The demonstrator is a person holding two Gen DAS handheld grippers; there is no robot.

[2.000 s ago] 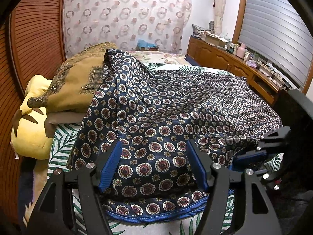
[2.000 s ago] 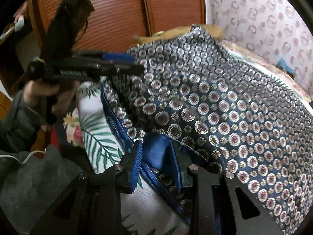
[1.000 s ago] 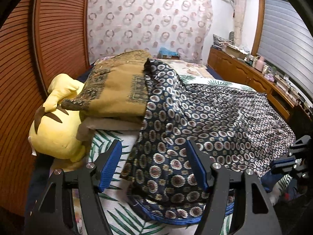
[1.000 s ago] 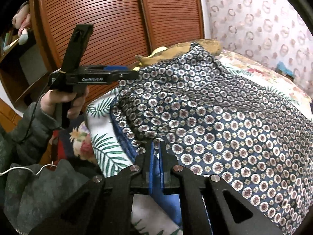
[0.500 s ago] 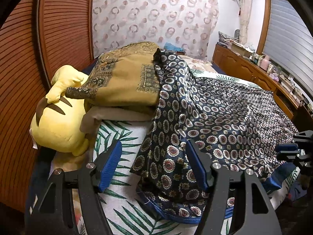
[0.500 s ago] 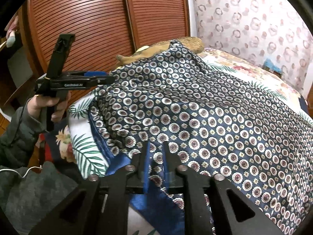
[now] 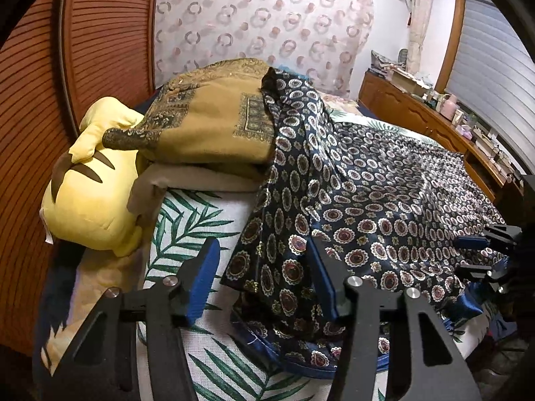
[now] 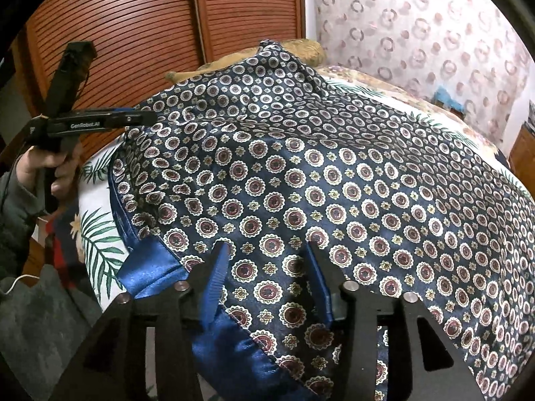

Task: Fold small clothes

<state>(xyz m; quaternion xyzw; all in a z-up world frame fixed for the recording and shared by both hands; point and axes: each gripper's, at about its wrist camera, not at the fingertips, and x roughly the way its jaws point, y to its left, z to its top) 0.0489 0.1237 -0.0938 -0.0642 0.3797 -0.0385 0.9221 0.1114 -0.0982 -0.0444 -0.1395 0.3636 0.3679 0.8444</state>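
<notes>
A dark blue garment with round medallion print (image 7: pixel 384 200) lies spread over the bed, its blue hem hanging at the near edge; it fills the right wrist view (image 8: pixel 334 173). My left gripper (image 7: pixel 264 274) is open, its jaws on either side of the garment's near left corner, holding nothing. It also shows at the left of the right wrist view (image 8: pixel 147 118). My right gripper (image 8: pixel 267 267) is open above the garment's near edge by the blue hem (image 8: pixel 147 277). It shows at the right in the left wrist view (image 7: pixel 474 257).
A yellow plush toy (image 7: pixel 90 193) and a folded tan blanket (image 7: pixel 207 127) lie at the bed's left. The leaf-print sheet (image 7: pixel 187 230) shows beneath. Wooden slatted doors (image 8: pixel 140 33) stand behind; a cluttered wooden sideboard (image 7: pixel 418 107) runs along the right wall.
My right gripper was shut on the garment's hem and has now opened, letting it go. My left gripper has moved left toward the garment's left corner, staying open.
</notes>
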